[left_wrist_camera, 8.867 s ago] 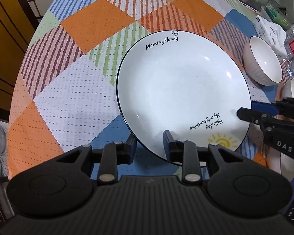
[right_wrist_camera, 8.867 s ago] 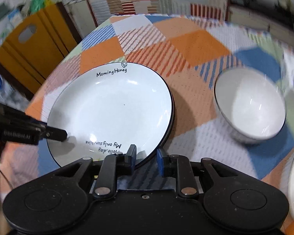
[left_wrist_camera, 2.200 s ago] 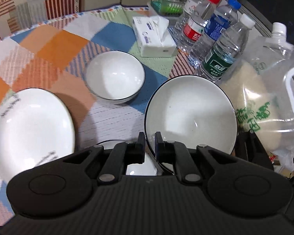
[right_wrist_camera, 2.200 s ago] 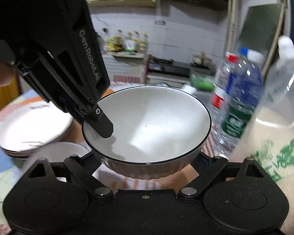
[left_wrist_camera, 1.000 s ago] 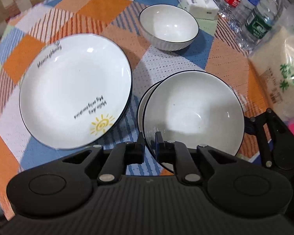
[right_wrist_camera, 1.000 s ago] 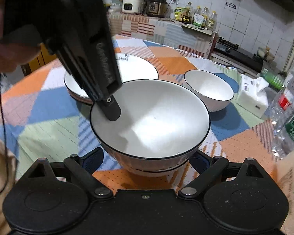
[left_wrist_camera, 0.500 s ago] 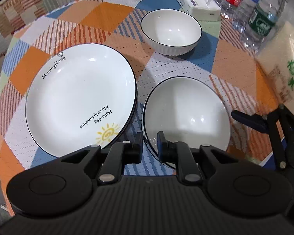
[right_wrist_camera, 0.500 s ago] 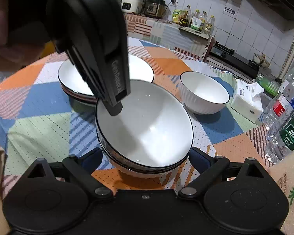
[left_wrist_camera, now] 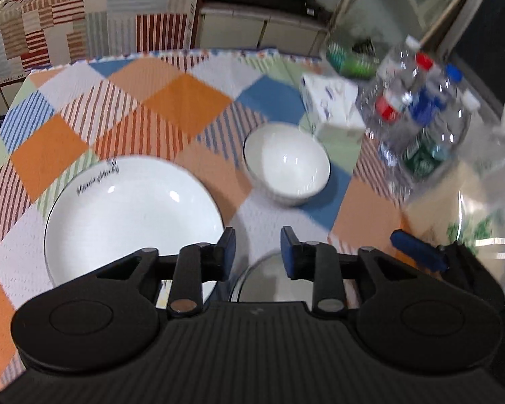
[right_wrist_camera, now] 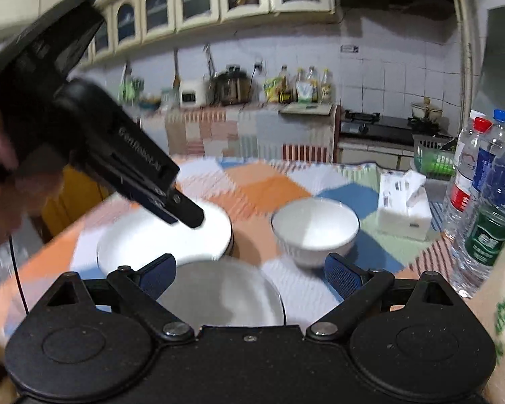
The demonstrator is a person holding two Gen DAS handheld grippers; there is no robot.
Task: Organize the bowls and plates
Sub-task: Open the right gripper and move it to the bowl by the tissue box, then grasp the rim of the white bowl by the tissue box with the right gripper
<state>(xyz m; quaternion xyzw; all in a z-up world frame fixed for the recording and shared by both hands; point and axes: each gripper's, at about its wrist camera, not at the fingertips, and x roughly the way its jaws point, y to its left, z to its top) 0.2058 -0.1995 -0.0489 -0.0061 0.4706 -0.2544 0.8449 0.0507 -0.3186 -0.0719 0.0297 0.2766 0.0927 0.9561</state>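
My left gripper is open and empty, lifted above the stacked bowls, whose rim shows just below its fingers. My right gripper is wide open around empty air, with the stacked bowls resting on the table below it. The stack of white plates lies to the left; it also shows in the right wrist view. A single white bowl stands further back, also in the right wrist view. The left gripper body hangs over the plates.
A tissue box and several water bottles stand at the back right, with a rice bag at the right edge. The patchwork tablecloth covers the round table. A kitchen counter lies beyond.
Both grippers have let go of the bowl, which now rests in the stack. My left gripper opened and both have lifted and tilted up and away.
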